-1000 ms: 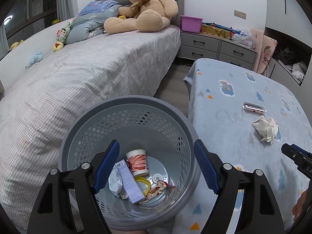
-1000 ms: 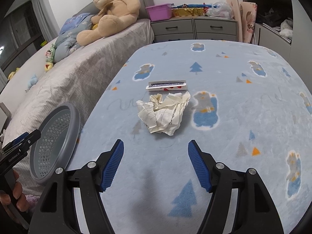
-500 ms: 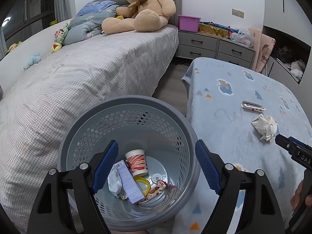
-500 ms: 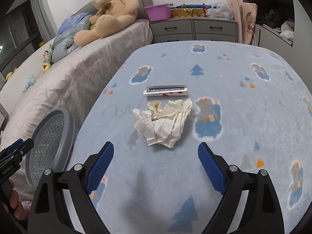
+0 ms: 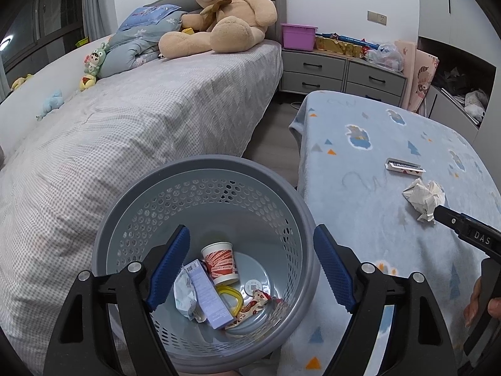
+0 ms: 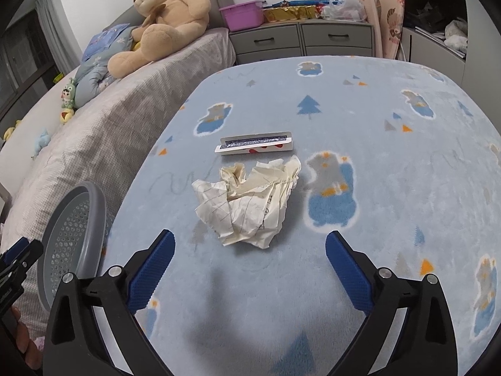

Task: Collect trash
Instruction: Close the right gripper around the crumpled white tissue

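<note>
A crumpled ball of paper lies on the blue blanket-covered table, also in the left wrist view. A flat white wrapper strip lies just behind it, seen too in the left wrist view. My right gripper is open and empty, just short of the paper, fingers either side of it. My left gripper is open and empty above the grey perforated bin. The bin holds a red-and-white paper cup, a lilac box and other wrappers. The bin's rim shows at the table's left edge.
A bed with a grey checked cover runs along the left, with a big teddy bear and soft toys at its head. Grey drawers with a purple box stand at the back wall. A floor gap separates bed and table.
My right gripper has moved forward toward the crumpled paper, which now looms larger between its fingers, and its jaws have opened wider. The left gripper stays over the bin.
</note>
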Demonstrator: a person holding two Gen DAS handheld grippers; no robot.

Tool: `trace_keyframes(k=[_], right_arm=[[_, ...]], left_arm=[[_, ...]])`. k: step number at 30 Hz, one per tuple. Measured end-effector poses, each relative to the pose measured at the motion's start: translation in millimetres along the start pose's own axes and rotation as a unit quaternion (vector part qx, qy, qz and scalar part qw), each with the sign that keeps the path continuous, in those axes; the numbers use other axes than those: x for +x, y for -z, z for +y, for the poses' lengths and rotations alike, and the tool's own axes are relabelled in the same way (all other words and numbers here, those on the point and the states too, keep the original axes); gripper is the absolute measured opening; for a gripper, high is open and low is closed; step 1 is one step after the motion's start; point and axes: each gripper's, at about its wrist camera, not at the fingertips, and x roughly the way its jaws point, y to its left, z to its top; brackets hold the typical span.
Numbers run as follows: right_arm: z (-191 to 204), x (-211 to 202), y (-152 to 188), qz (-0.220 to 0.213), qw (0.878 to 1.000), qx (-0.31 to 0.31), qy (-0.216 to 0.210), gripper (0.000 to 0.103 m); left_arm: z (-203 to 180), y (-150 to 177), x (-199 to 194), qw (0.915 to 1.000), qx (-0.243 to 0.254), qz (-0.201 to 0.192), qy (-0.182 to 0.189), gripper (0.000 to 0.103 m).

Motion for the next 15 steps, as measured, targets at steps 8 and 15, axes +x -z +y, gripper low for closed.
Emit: trace_keyframes(k=[8, 15], right_arm=[[14, 23, -13, 0.008, 0.999, -0.024, 0.027, 0.096], [13, 43, -19, 0.027, 0.998, -0.026, 0.046, 0.073]], left_arm=[[-1, 0, 1, 1.0000, 0.001, 0.000, 0.002, 0.078], [-3, 1, 2, 1.0000, 0.005, 0.004, 0.003, 0.078]])
